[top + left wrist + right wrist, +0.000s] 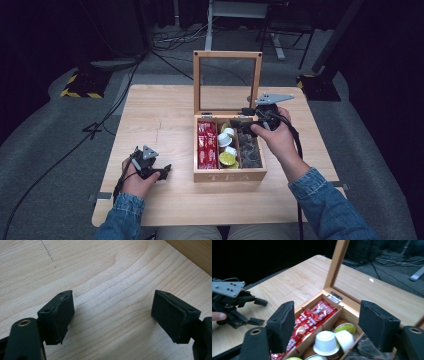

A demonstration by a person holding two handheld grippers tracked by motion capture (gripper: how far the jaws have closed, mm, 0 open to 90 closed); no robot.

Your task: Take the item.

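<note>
A wooden tea box (230,176) stands on the table with its glass lid (197,82) upright. Red packets (206,145) fill its left compartment, white and green pods (227,145) the middle one, dark packets (249,150) the right one. My right gripper (236,124) hovers over the back of the box, open, with nothing between its jaws; in its own view (329,322) the pods (327,341) and red packets (312,317) lie below. My left gripper (165,171) rests low over the table left of the box, open and empty (112,315).
The light wooden table (165,110) has bare room to the left of and behind the box. A corner of the box wall (195,252) shows beside my left gripper. My left gripper (262,312) appears far off in the right gripper view. Cables lie on the grey floor beyond.
</note>
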